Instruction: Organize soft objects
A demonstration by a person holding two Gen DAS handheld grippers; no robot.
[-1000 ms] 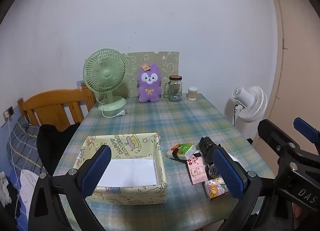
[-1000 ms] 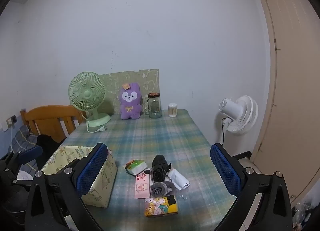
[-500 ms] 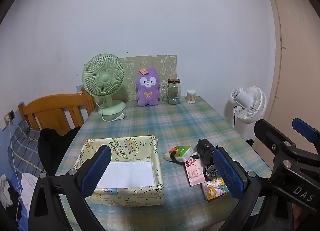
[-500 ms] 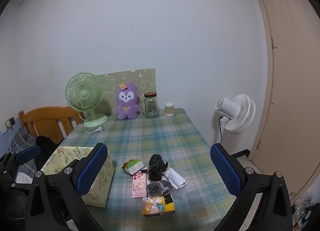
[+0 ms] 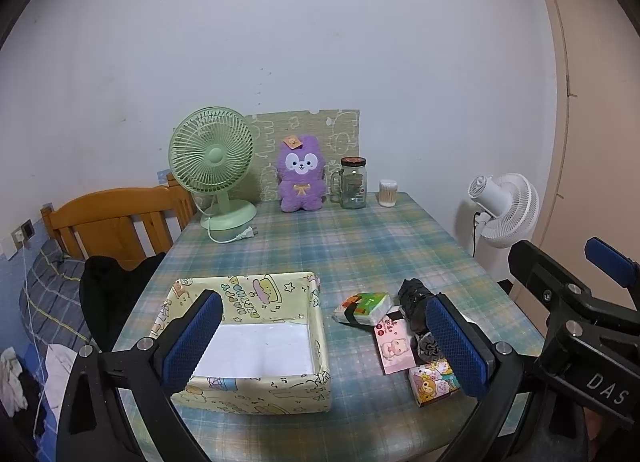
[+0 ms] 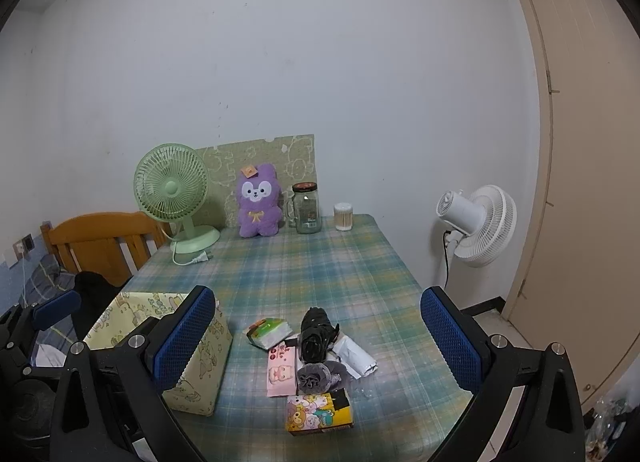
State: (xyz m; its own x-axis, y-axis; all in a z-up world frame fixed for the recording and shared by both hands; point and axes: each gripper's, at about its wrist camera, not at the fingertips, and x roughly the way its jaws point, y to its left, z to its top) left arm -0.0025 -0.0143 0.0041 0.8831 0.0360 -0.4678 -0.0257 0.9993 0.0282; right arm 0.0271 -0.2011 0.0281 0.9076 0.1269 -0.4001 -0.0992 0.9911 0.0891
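Observation:
A yellow patterned fabric box (image 5: 280, 386) (image 6: 200, 366) stands on the plaid table, with only a white base inside. To its right lies a heap of soft packs: a green tissue pack (image 5: 364, 307) (image 6: 269, 331), a pink pack (image 5: 394, 346) (image 6: 281, 370), a cartoon pack (image 5: 434, 382) (image 6: 320, 410), a black rolled cloth (image 5: 414, 302) (image 6: 314, 334), a grey scrunchie (image 6: 318, 376) and a white pack (image 6: 354, 356). My left gripper (image 5: 324, 346) hangs open above the box's front. My right gripper (image 6: 320, 346) is open over the heap, holding nothing.
At the table's far edge stand a green desk fan (image 5: 214, 170), a purple plush (image 5: 301, 178), a glass jar (image 5: 353, 182) and a cotton-swab pot (image 5: 388, 193). A wooden chair (image 5: 112, 222) with dark clothing is at the left. A white floor fan (image 5: 502, 210) stands right, beside a door.
Both grippers have drawn back and slightly up from the table, so the box and the heap look smaller and lower. Nothing on the table has moved.

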